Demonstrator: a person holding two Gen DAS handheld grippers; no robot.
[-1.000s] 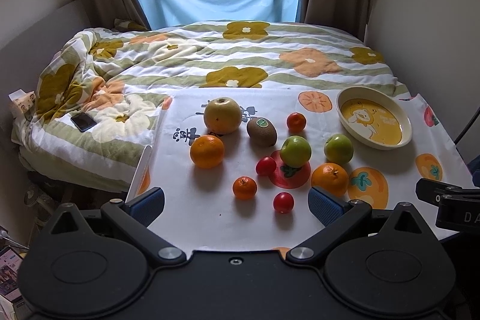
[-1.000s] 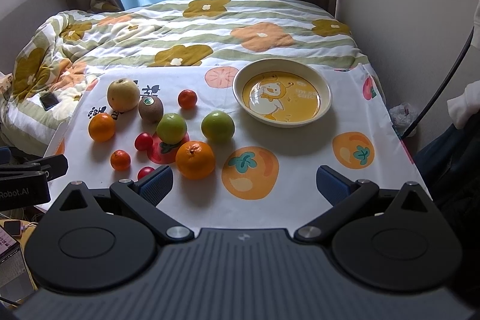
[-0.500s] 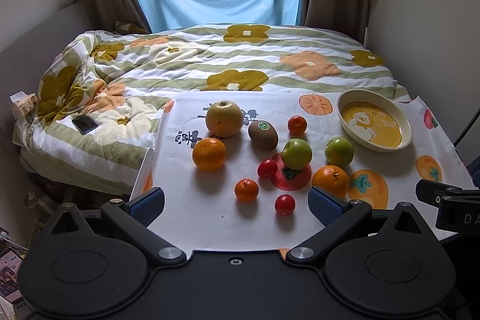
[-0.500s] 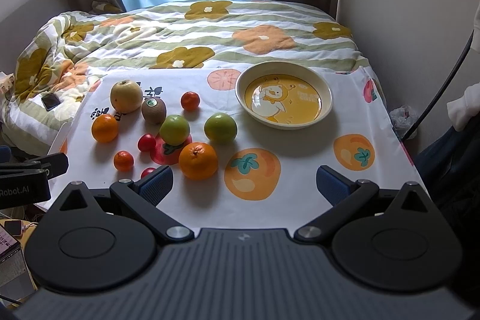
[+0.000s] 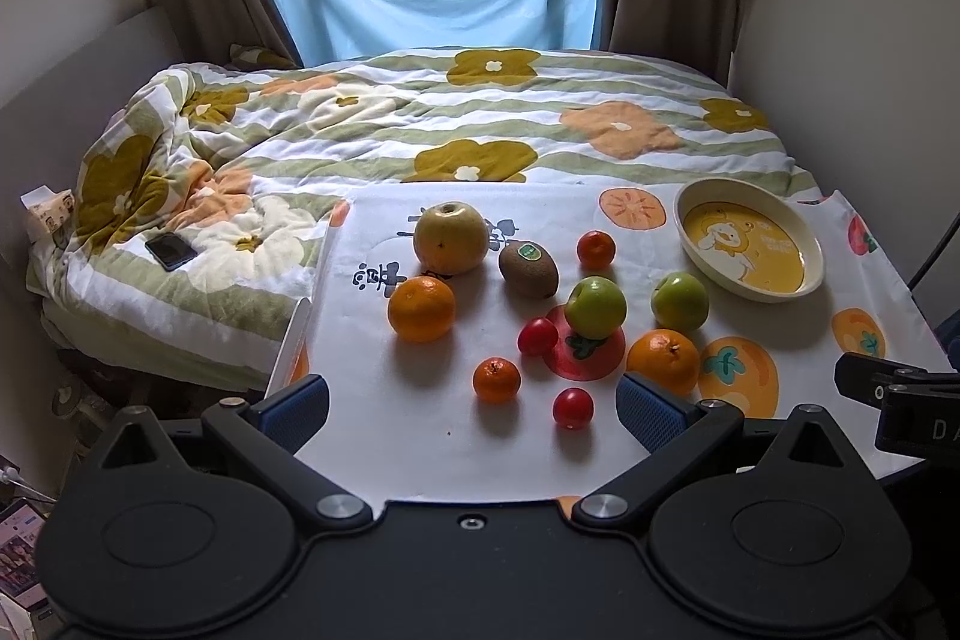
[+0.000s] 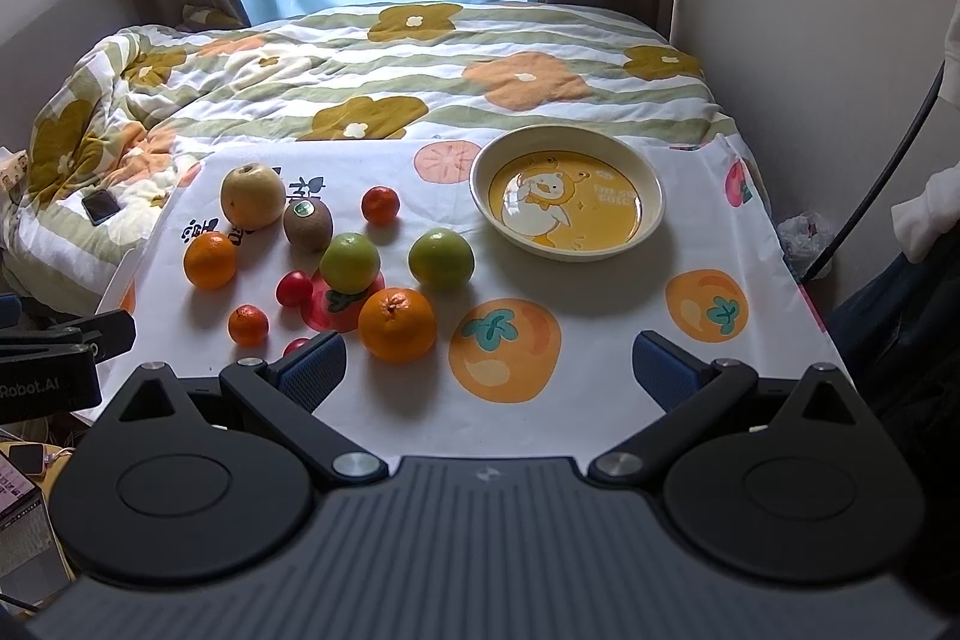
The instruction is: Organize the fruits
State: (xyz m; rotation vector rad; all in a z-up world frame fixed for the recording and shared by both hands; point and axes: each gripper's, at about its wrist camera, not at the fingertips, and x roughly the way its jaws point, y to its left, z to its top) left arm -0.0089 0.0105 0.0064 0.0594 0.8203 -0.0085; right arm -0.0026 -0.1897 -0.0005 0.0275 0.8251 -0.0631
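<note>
Right gripper (image 6: 486, 370) hides one tomato (image 6: 295, 345) at 9 o'clock; three oranges (image 5: 421, 309), two apples (image 5: 595, 307); both fingers released.

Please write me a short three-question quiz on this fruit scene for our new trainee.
1. True or false: the bowl already holds a fruit.
2. How many green apples are on the cloth?
3. Multiple choice: the kiwi carries A) a green sticker, B) a red ribbon, C) a bite mark.

Key:
1. False; only its duck picture shows inside.
2. Two: one sits on the printed red fruit, the other lies nearer the bowl.
3. A.

Both the left gripper and the right gripper are open and hold nothing.
</note>
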